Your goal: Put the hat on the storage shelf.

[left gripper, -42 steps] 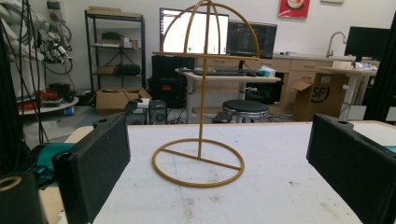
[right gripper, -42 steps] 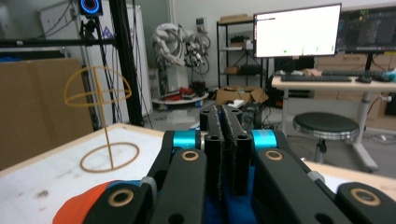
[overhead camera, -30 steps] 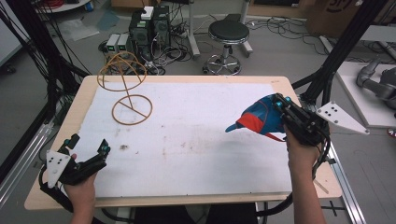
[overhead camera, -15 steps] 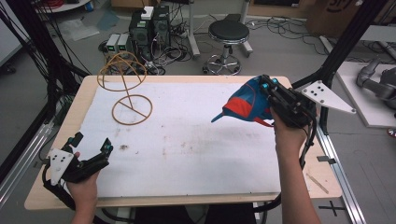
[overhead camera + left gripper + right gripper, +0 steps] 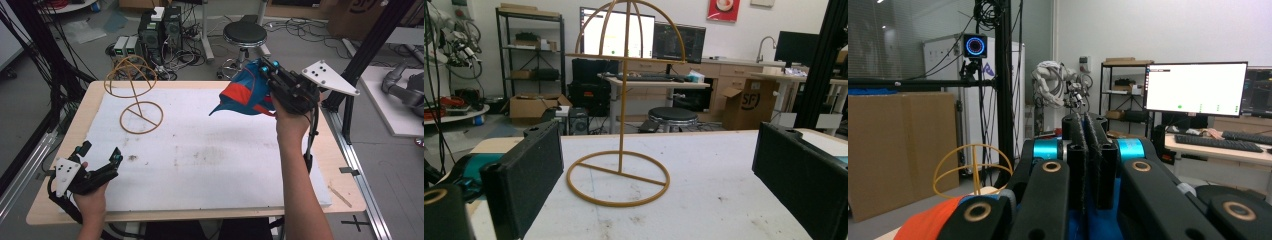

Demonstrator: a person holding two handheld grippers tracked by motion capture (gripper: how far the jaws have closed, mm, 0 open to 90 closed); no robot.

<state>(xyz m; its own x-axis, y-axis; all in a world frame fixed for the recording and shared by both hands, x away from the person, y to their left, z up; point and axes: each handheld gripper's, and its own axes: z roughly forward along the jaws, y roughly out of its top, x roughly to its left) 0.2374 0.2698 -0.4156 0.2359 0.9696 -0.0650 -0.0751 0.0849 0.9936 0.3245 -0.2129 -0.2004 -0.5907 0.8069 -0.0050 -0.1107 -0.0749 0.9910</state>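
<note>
**High view: cap carried toward stand**

High view: soft blue-and-orange fabric cap (image 5: pixel 247 94) is clamped in right gripper (image 5: pixel 267 75) above table; likely light, floppy, best pinched at crown.
Left gripper view: left gripper (image 5: pixel 664 170) jaws wide, empty, facing gold wire hat stand (image 5: pixel 621 107).
Right gripper view: jaws shut w/ cloth.

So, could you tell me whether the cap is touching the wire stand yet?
Apart: the high view shows the cap held in the right gripper, well clear of the wire stand.

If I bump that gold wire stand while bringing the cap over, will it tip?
Probably, yes. The gold wire stand is thin wire throughout, so likely light, with its dome high on one slim post. Its ring base is wide, which helps. The cap hangs limp from the right gripper, probably draping softly.
</note>
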